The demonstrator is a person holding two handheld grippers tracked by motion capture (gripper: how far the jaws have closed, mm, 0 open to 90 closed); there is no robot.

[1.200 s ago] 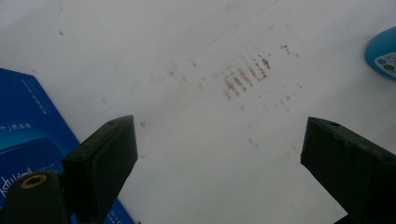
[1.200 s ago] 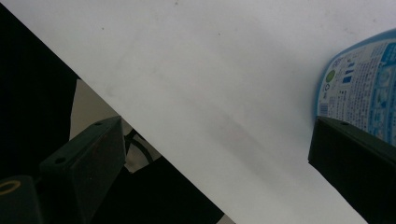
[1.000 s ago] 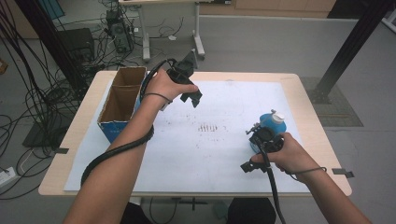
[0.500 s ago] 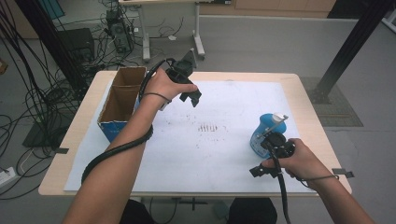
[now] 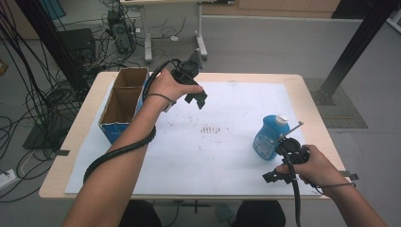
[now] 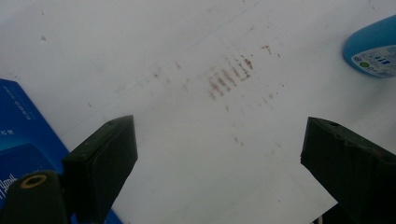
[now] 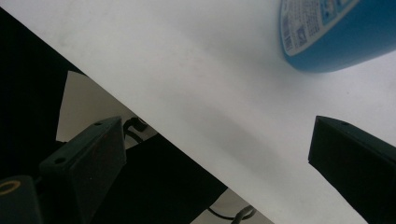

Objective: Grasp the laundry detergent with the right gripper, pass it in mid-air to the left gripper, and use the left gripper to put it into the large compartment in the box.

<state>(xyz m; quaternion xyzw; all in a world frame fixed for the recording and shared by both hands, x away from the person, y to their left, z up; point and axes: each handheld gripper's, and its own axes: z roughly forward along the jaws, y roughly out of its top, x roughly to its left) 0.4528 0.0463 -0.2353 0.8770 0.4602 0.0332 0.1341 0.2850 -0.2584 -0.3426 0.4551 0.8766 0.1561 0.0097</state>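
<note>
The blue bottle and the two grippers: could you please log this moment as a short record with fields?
bottle: blue bottle with white cap, upright on the white sheet, right side of the table
right gripper: right gripper near the table's front edge, fingers wide apart, nothing between them, bottle beside it and free
left gripper: left gripper raised above the sheet, fingers apart, empty
box: open cardboard box at the table's left
marks: brown smudges mid-sheet

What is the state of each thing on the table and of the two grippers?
blue bottle: upright on the white sheet, cap on, free of both grippers.
cardboard box: open at the top, nothing visible inside.
white sheet: flat, brown marks at the middle.
left gripper: open, holds nothing.
right gripper: open, holds nothing, beside the bottle.
</note>
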